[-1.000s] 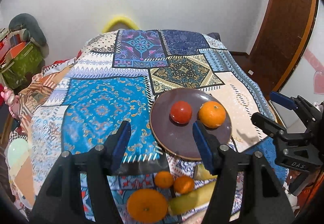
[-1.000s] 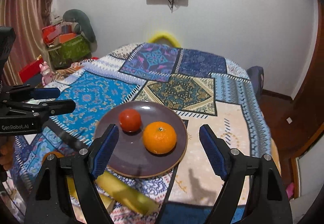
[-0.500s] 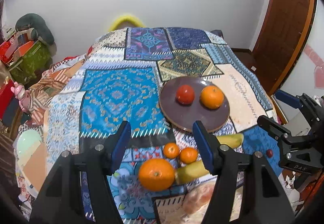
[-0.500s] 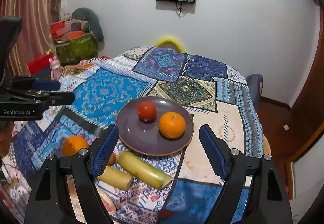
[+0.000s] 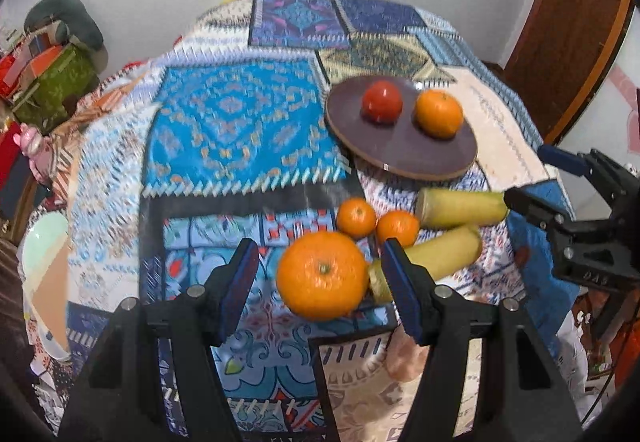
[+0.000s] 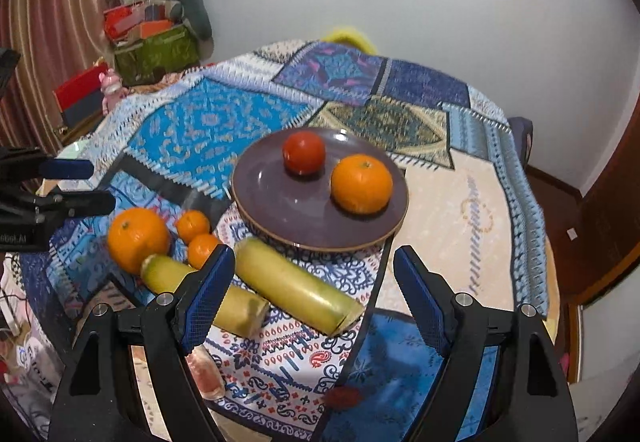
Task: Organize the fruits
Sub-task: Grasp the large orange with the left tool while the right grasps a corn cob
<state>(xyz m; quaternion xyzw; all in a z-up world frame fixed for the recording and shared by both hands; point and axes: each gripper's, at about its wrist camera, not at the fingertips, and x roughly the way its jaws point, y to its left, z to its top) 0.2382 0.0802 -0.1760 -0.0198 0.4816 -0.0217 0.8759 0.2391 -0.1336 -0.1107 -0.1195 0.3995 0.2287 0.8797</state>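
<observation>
At the far left of the right wrist view, the left gripper (image 6: 76, 184) is being seen from the side, with its fingers spread wide and nothing between them. In its own view, the left gripper (image 5: 320, 280) is being held low over the patchwork cloth (image 5: 240, 122), and the big orange (image 5: 322, 275) is being framed between the two blue pads, but whether the pads are touching it cannot be told; a gap is being shown on the left side. Just behind this orange, two small oranges (image 5: 356, 217) are lying side by side and touching each other. To their right, two yellow-green pieces, the near piece (image 5: 436, 256) and the far piece (image 5: 460, 207), are lying on the cloth, near the plate. The plate (image 5: 400, 158) is resting further back on the cloth, and a tomato (image 5: 382, 101) and an orange (image 5: 439, 113) are sitting on it, close but apart. In the right wrist view, the right gripper (image 6: 314, 298) is being held above the far piece (image 6: 298, 292), with its fingers wide apart and gripping nothing. A pinkish thing (image 6: 206, 372) is lying under the left finger; what it is cannot be told. At the right edge of the left wrist view, the right gripper (image 5: 538, 182) is being seen too, also spread wide.
</observation>
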